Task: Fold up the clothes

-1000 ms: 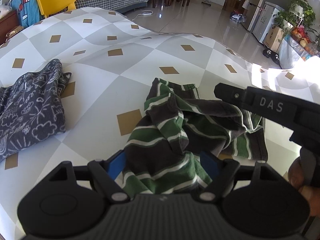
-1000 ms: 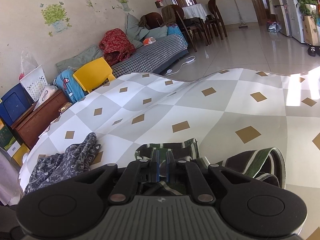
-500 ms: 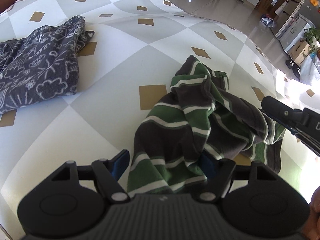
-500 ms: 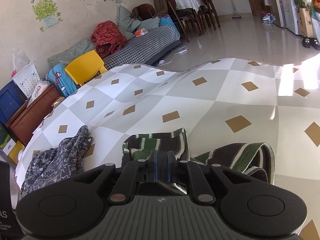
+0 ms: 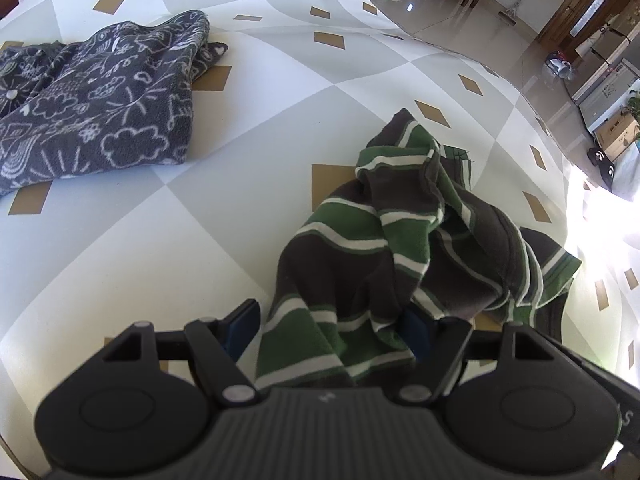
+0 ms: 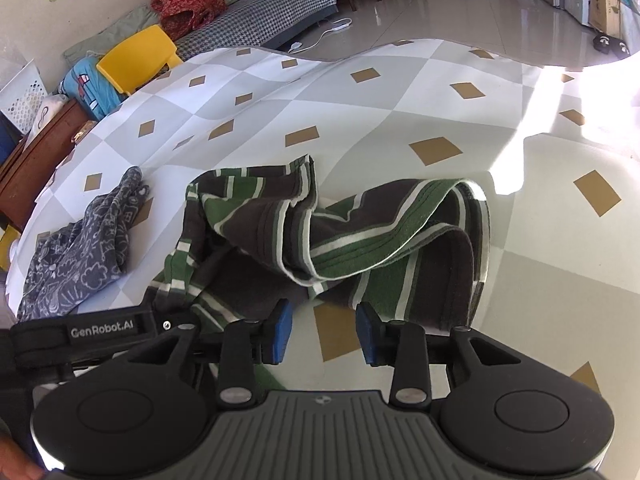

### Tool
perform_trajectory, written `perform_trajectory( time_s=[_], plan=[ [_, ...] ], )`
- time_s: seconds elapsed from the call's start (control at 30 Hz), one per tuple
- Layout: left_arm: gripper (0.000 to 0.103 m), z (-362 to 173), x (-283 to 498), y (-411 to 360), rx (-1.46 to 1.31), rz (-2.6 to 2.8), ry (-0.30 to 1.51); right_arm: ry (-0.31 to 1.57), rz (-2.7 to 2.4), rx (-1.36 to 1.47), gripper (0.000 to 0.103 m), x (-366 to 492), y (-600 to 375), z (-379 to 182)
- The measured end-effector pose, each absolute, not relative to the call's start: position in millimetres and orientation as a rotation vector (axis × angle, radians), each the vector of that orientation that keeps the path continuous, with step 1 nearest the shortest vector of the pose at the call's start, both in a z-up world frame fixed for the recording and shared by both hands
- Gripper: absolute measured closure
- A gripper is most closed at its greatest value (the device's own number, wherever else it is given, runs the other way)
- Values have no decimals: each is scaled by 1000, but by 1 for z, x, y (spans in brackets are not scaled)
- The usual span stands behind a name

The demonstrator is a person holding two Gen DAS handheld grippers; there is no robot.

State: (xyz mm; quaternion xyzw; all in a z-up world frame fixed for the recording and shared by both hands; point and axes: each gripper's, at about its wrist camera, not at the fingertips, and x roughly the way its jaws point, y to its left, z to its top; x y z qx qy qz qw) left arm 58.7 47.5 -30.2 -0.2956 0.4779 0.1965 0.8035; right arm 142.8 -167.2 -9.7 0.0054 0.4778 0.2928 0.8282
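Lying crumpled on the diamond-patterned worktop (image 5: 248,208), the green-and-brown striped garment (image 5: 384,248) runs from a bunched peak on the far side down to a hem that drapes straight between the jaws of the left gripper (image 5: 332,330). Those jaws stand spread with cloth between the blue pads; whether the pads actually press the fabric cannot be told. Seen from the right wrist, the same garment (image 6: 360,232) sprawls with its long axis left to right, a folded sleeve or hem looping at the right end. The right gripper (image 6: 324,332) sits just near of that cloth, its jaws having just been opening, now parted over bare worktop with nothing between them. So the left hand is the closer one to a grasp; the right would need to reach forward to the loose edge. A grey doodle-print garment (image 5: 92,96) lies well apart to the far left.
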Motion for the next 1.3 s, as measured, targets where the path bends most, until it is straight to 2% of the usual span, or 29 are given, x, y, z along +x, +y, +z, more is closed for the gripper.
perform_trajectory(
  time_s=[0.37,0.5,0.63,0.73,0.9,1.07,1.3],
  plan=[
    [25,-32,52,41,-542,427,1025,1135,833,-71,58,88,-149,-29],
    [24,-32,46,35,-499,422,1029,1087,840,-112,55,70,-146,-32],
    [24,-32,40,32,-487,418,1031,1052,860,-165,56,63,-145,-33],
    [24,-32,35,30,-483,412,1030,1028,853,-219,64,60,-144,-32],
    [25,-31,28,23,-480,387,1027,1003,821,-286,90,59,-147,-30],
    [26,-29,22,13,-466,334,1025,1006,774,-303,95,64,-154,-27],
    [25,-29,14,-3,-452,251,1030,1000,693,-297,96,72,-173,-24]
  ],
)
